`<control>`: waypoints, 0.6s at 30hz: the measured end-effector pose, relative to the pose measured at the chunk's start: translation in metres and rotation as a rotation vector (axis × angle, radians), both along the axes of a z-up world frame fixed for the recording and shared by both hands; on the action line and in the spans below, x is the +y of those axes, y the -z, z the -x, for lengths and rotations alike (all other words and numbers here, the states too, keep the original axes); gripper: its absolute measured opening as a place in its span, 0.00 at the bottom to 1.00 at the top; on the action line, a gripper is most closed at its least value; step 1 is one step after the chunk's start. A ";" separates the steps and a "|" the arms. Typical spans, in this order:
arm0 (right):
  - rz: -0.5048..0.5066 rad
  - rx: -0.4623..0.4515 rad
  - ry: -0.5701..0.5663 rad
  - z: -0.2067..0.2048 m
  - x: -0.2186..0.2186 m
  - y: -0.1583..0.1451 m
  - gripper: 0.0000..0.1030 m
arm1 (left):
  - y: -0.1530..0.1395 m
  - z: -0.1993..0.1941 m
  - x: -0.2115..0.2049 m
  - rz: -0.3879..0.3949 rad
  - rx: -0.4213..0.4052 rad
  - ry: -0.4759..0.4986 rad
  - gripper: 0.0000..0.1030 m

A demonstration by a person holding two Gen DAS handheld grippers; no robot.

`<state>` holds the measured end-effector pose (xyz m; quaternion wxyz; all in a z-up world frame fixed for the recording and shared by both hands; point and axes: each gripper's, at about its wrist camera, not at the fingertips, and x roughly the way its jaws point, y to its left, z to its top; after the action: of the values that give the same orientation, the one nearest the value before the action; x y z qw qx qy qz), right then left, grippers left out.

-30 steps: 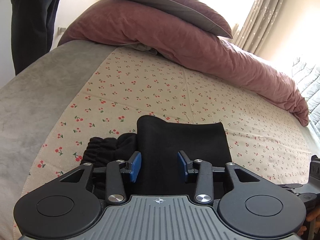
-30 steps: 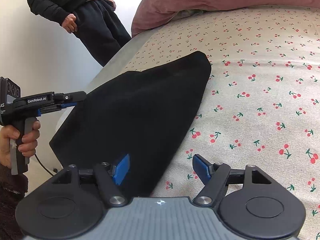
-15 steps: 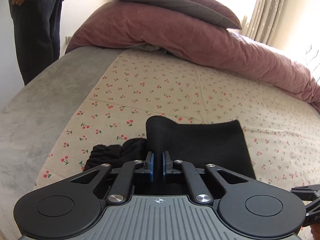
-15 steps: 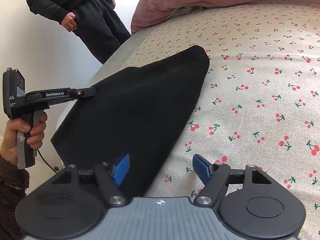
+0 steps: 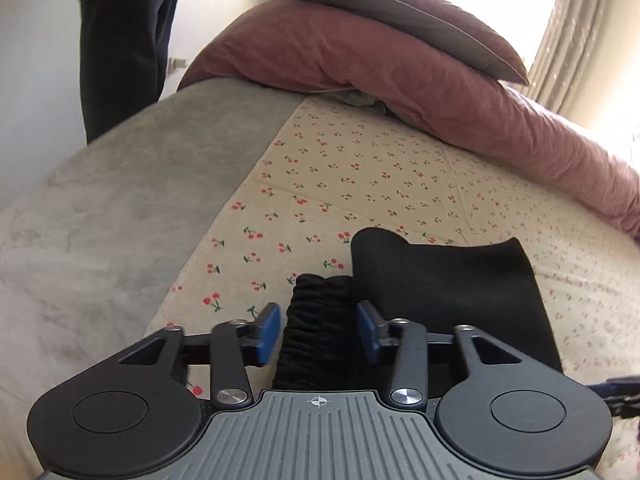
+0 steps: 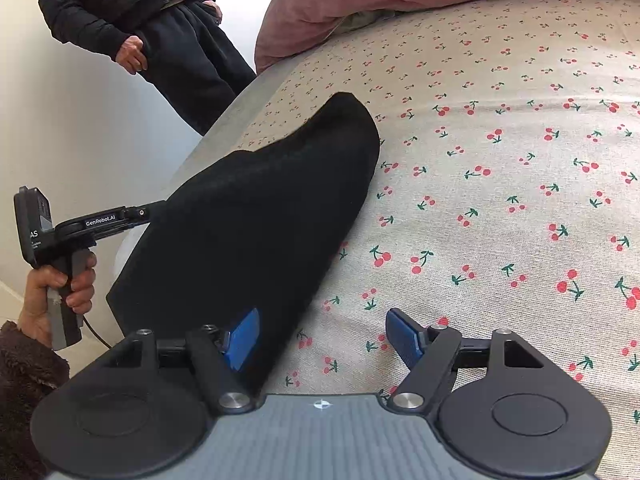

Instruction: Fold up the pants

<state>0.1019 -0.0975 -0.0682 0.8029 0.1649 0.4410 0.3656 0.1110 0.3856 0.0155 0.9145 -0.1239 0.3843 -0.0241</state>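
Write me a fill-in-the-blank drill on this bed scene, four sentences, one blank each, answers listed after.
1. The pants on the bed are ____ in colour.
2. The sheet under them is printed with small red ____.
3. Between the opening pads of the left tool lies the gathered ____ end of the pants.
4. A bystander in dark clothes stands ____ the bed.

Missing words: black; cherries; waistband; beside
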 end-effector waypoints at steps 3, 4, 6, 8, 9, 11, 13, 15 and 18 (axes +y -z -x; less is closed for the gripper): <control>-0.023 0.011 -0.004 -0.005 0.003 0.002 0.71 | 0.016 -0.006 0.028 0.205 0.055 -0.013 0.57; -0.040 0.018 -0.004 -0.007 0.004 0.004 0.71 | 0.021 -0.008 0.035 0.263 0.073 -0.022 0.61; -0.078 0.038 0.002 -0.012 0.006 0.008 0.71 | 0.031 -0.009 0.045 0.352 0.092 -0.019 0.65; -0.116 0.064 0.013 -0.017 0.009 0.014 0.71 | 0.039 -0.010 0.053 0.436 0.100 -0.014 0.65; -0.135 0.073 0.017 -0.018 0.010 0.016 0.70 | 0.044 -0.010 0.059 0.493 0.104 -0.020 0.65; -0.165 0.089 0.024 -0.021 0.012 0.018 0.70 | 0.049 -0.009 0.068 0.574 0.089 -0.032 0.67; -0.171 0.095 0.024 -0.021 0.013 0.018 0.70 | 0.050 -0.006 0.076 0.650 0.057 -0.033 0.73; -0.165 0.094 0.017 -0.020 0.013 0.016 0.70 | 0.049 -0.006 0.078 0.703 0.041 -0.006 0.80; -0.159 0.092 0.008 -0.022 0.014 0.016 0.70 | 0.047 -0.018 0.063 0.658 0.099 0.065 0.86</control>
<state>0.1235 -0.0831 -0.0840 0.7676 0.2467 0.4463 0.3882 0.1291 0.4487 -0.0312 0.8045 -0.4010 0.4038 -0.1701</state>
